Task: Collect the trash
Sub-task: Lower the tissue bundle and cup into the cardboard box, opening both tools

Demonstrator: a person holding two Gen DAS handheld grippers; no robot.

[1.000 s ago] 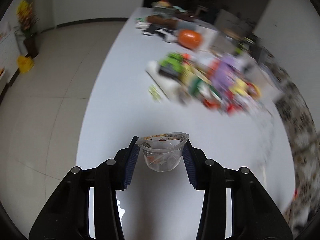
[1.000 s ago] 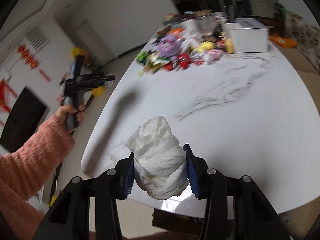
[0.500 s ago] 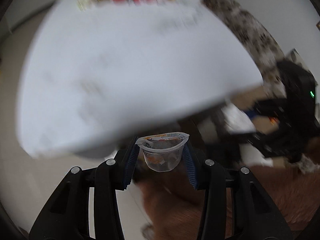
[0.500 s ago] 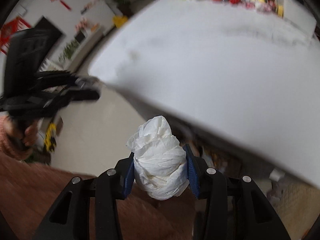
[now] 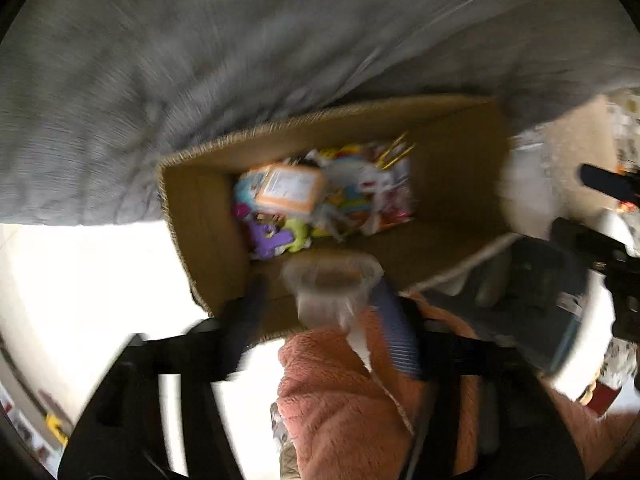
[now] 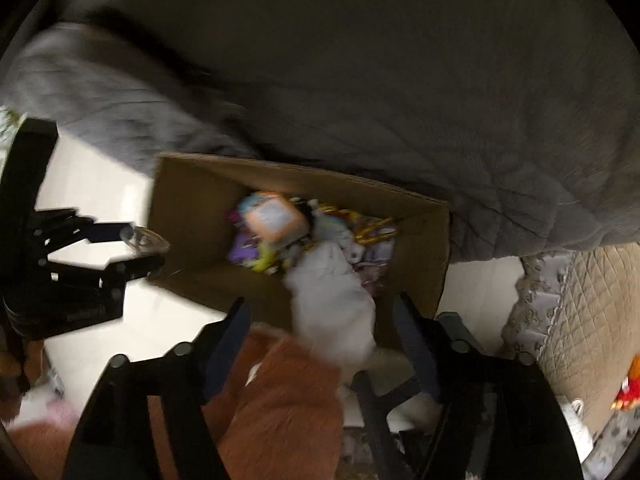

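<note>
Cardboard walls of an open box [image 5: 452,148] filled the middle of both wrist views, with a heap of bright wrappers [image 5: 324,196] lying on its floor, an orange-rimmed packet on top. Grey cloth [image 5: 200,60] hung beyond the far edge of the box.

In the left wrist view the left gripper [image 5: 320,312] hovered over the near edge of the box with its fingers spread wider than the clear plastic cup [image 5: 332,292] between them; the cup lay against the right-hand blue pad only (blur made the left side hard to judge).

In the right wrist view the right gripper [image 6: 320,328] stood over the near edge too, its fingers wide apart, the white crumpled tissue [image 6: 332,304] between them touching neither pad, above the wrappers.
</note>
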